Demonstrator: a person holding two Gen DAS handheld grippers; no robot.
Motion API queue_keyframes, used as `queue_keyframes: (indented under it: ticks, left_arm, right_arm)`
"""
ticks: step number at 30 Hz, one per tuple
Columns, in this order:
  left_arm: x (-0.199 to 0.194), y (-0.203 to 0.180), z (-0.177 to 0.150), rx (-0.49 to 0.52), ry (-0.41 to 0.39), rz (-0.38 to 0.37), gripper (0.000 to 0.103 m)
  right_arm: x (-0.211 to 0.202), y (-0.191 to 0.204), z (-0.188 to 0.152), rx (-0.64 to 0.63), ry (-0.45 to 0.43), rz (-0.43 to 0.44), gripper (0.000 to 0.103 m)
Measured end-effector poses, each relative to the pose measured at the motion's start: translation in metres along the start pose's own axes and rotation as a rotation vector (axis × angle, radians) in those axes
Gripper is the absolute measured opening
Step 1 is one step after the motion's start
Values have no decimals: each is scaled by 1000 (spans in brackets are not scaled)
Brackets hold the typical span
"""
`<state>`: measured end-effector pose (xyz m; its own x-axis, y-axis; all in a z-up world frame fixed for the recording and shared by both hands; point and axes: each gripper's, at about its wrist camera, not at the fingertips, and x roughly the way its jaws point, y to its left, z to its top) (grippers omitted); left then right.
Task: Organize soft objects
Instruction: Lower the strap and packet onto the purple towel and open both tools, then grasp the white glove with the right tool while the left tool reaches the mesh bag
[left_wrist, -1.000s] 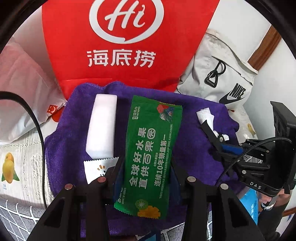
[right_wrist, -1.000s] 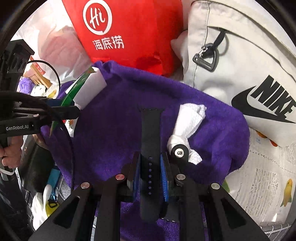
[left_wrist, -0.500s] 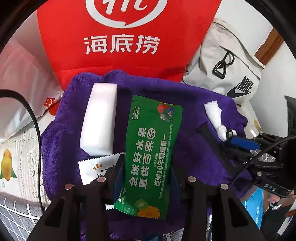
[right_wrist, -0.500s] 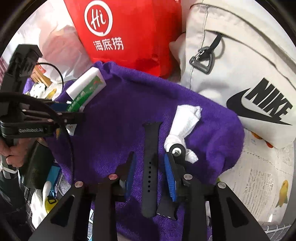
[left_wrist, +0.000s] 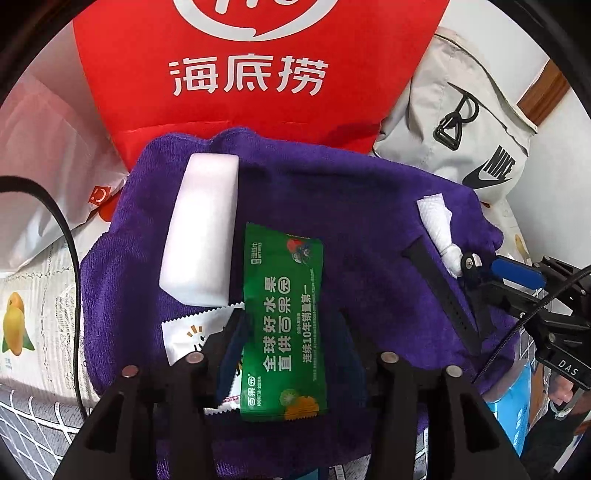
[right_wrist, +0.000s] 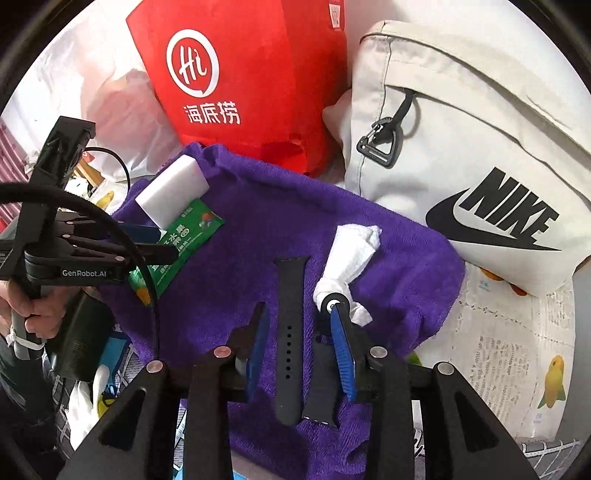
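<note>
A purple towel (left_wrist: 354, 206) (right_wrist: 258, 229) is spread on the surface. On it lie a white foam block (left_wrist: 201, 229) (right_wrist: 171, 190), a green wet-wipe packet (left_wrist: 282, 321) (right_wrist: 177, 245), a small white sachet (left_wrist: 192, 332), a black watch strap (right_wrist: 290, 336) (left_wrist: 443, 295) and a twisted white tissue (right_wrist: 351, 262) (left_wrist: 437, 229). My left gripper (left_wrist: 288, 347) is open with its jaws on either side of the green packet. My right gripper (right_wrist: 301, 328) is open and straddles the black strap, which lies flat on the towel.
A red Haidilao bag (left_wrist: 251, 74) (right_wrist: 236, 81) stands behind the towel. A beige Nike bag (right_wrist: 472, 155) (left_wrist: 465, 140) lies at the right. A plastic bag (left_wrist: 40, 158) sits at the left. A fruit-print cloth (right_wrist: 517, 354) covers the surface.
My left gripper opened and let go of the green packet, which now lies on the towel. My right gripper opened, released the black strap and drew back slightly.
</note>
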<state>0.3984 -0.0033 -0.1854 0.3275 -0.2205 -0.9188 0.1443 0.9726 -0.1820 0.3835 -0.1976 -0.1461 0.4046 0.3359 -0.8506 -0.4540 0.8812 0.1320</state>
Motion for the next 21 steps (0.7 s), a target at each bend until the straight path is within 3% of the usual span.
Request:
queue_keyframes:
  ticks: [12,21]
  left_arm:
    - [-46,-1,-4,3,-87,-29,56]
    - [-106,-10,-23,58,-160,-22,60]
  right_arm:
    - [-38,13,-5,24,-67,10,35]
    - [-84,45,-36,24,-107,16,35]
